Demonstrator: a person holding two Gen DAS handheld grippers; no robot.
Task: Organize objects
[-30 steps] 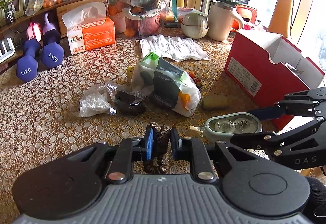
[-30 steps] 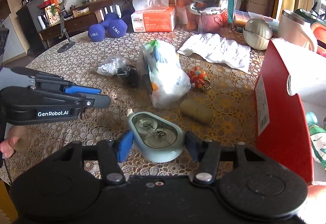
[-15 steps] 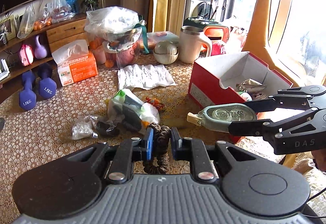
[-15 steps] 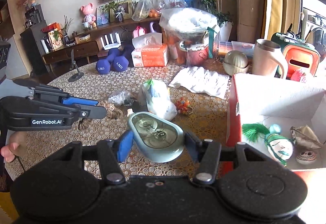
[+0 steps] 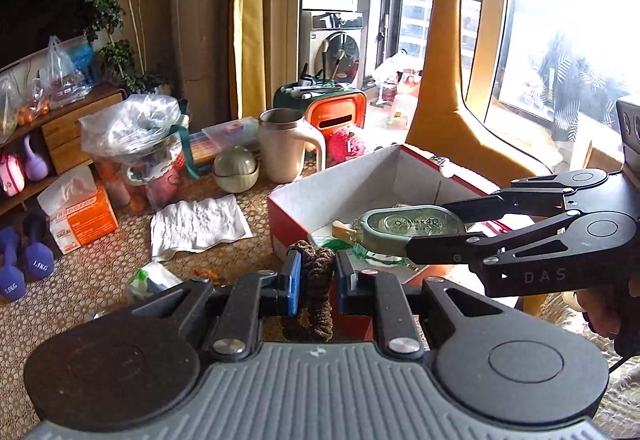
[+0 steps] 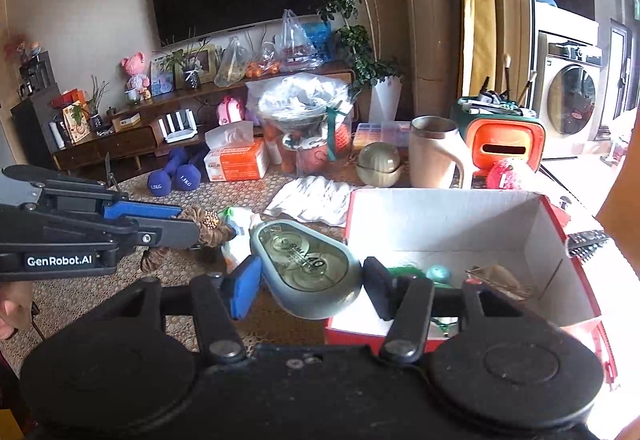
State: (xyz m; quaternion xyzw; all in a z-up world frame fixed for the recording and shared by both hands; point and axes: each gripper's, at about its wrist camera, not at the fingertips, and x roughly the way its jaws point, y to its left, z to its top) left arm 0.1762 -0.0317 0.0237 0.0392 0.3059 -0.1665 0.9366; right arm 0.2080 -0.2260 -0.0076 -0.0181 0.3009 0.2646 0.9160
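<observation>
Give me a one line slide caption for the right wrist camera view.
Right gripper carries a correction tape dispenser toward the open red box; left gripper holds a brown scrunchie.

My bench [image 5: 100, 280], lace cover: red box [image 5: 320, 207], tissue box [image 5: 86, 220], dumbbells [image 5: 24, 264], mug [image 5: 284, 147], crumpled white paper [image 5: 200, 220].

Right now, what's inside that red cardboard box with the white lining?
Inside the red cardboard box lie a green tassel, a small teal ball and a crumpled brownish wrapper. The right gripper and its grey-green correction tape dispenser cover the box's near corner.
</observation>
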